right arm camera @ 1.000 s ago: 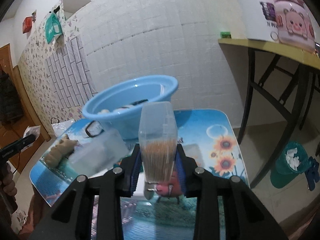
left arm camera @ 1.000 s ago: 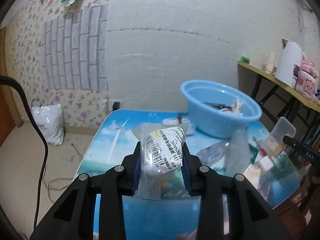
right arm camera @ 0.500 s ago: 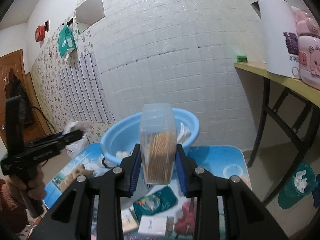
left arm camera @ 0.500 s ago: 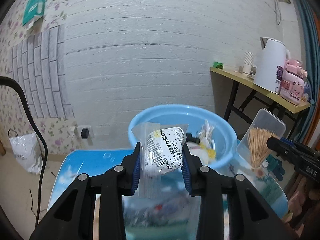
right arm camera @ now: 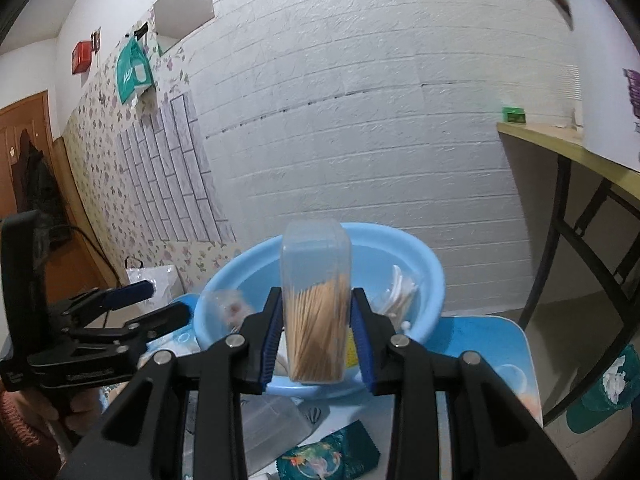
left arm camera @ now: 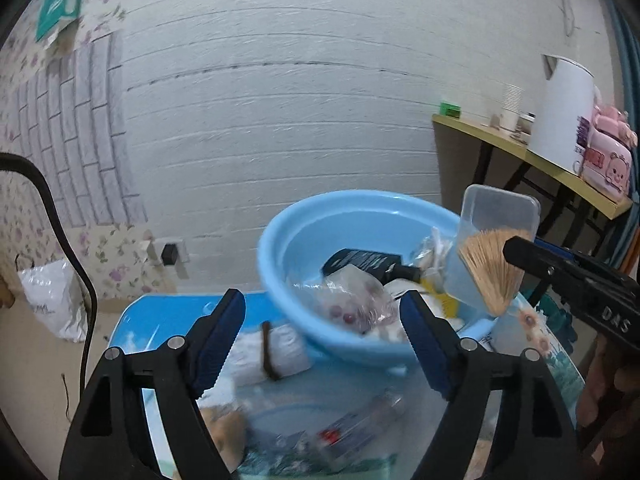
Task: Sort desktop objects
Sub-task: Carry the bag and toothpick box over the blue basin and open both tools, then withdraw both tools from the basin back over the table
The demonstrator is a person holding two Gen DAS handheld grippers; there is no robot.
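My left gripper (left arm camera: 320, 332) hangs in front of the blue basin (left arm camera: 272, 264), its jaws opening with nothing between them. A small clear bag (left arm camera: 352, 304) with reddish bits lies inside the basin, just beyond the fingertips. My right gripper (right arm camera: 316, 320) is shut on an upright clear toothpick box (right arm camera: 316, 300) at the basin's near rim (right arm camera: 436, 280). In the left wrist view that box (left arm camera: 496, 256) sits tilted over the basin's right edge. The right wrist view shows the left gripper (right arm camera: 160, 304) at the left of the basin, and the bag (right arm camera: 228, 308) is blurred there.
The basin also holds a black flat item (left arm camera: 360, 260) and white bits. On the picture-covered table (left arm camera: 160, 320) lie a white packet with a brown band (left arm camera: 276, 352), a clear box (right arm camera: 272, 428) and a green packet (right arm camera: 332, 460). A yellow side table with a white kettle (left arm camera: 560, 120) stands to the right.
The left jaws have spread apart and let go of the labelled bag, which now lies in the basin. The right gripper has carried the toothpick box up to the basin's rim.
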